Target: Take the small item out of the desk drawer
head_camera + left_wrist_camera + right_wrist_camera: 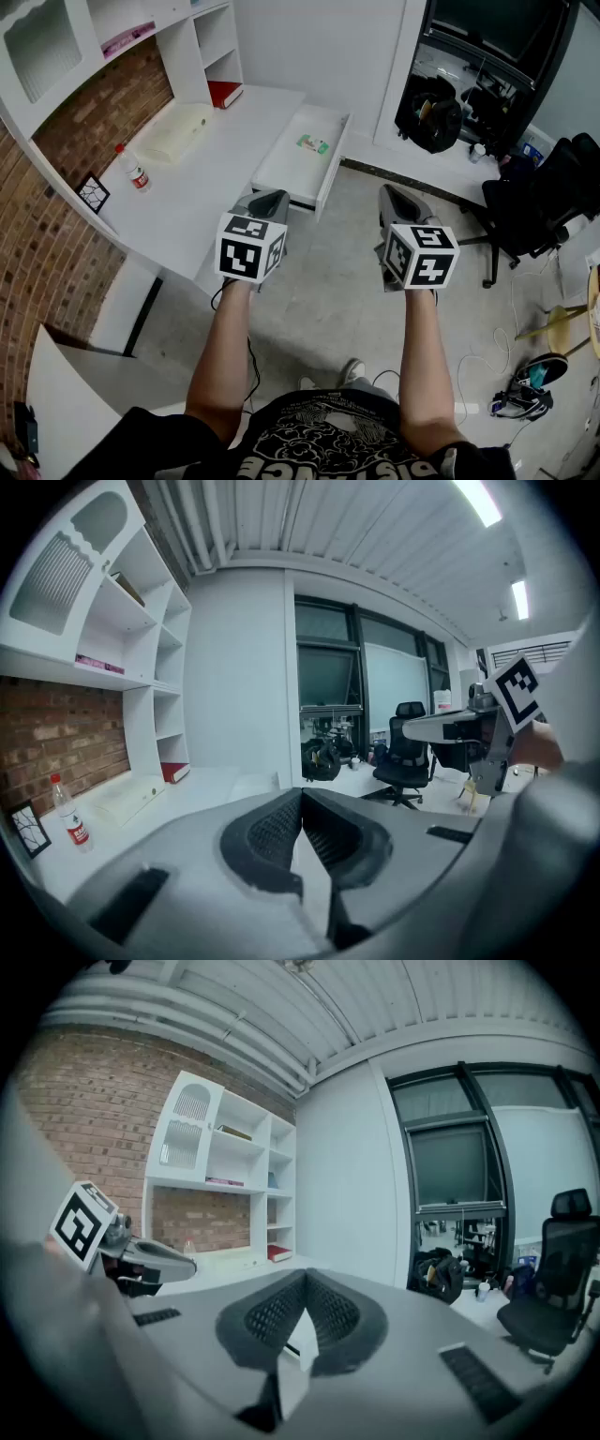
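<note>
The white desk drawer (330, 171) stands pulled open from the desk's end. A small green-and-white item (313, 143) lies inside it. My left gripper (272, 196) hovers just short of the drawer's near corner, its jaws shut with nothing between them (300, 795). My right gripper (392, 191) hangs over the floor to the right of the drawer, also shut and empty (306, 1279). Both point away from me, level with each other. Neither touches the drawer or the item.
The white desk (187, 220) carries a water bottle (134, 170), a pale roll (175, 131), a small picture frame (93, 193) and a red book (225, 93) under the shelves. A black bag (431, 112) and office chair (539, 202) stand to the right; shoes (525, 389) lie on the floor.
</note>
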A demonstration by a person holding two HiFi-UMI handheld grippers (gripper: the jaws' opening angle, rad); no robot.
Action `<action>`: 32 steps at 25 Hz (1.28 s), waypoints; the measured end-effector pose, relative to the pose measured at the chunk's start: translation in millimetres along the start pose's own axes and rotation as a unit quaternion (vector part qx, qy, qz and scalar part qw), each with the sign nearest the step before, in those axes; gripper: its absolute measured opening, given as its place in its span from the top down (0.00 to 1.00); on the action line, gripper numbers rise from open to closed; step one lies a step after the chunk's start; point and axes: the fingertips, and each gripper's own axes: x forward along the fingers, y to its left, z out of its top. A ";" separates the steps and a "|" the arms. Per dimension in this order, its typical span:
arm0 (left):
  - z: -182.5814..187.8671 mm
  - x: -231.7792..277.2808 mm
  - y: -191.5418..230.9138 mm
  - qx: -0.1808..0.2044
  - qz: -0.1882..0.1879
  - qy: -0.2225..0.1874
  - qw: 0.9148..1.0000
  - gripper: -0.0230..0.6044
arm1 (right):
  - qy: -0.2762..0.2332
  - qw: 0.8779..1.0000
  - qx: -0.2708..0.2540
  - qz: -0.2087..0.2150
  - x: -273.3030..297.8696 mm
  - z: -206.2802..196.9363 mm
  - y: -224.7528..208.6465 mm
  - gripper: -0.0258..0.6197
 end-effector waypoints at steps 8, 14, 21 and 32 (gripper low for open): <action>7.6 9.4 -5.5 0.004 0.005 -0.006 1.000 0.95 | -0.001 1.000 0.000 0.007 5.3 -1.2 -4.8 0.94; 9.1 32.0 -6.9 -0.001 0.013 -0.003 1.000 0.95 | 0.010 1.000 -0.008 0.023 20.7 -10.7 -20.2 0.88; 16.0 73.6 -8.5 -0.001 0.036 0.008 0.999 0.95 | 0.017 0.999 -0.006 0.041 49.0 -17.7 -61.8 0.81; 35.8 143.2 -10.3 -0.016 0.088 0.023 0.996 0.95 | 0.026 0.995 -0.010 0.092 109.6 -12.9 -132.8 0.72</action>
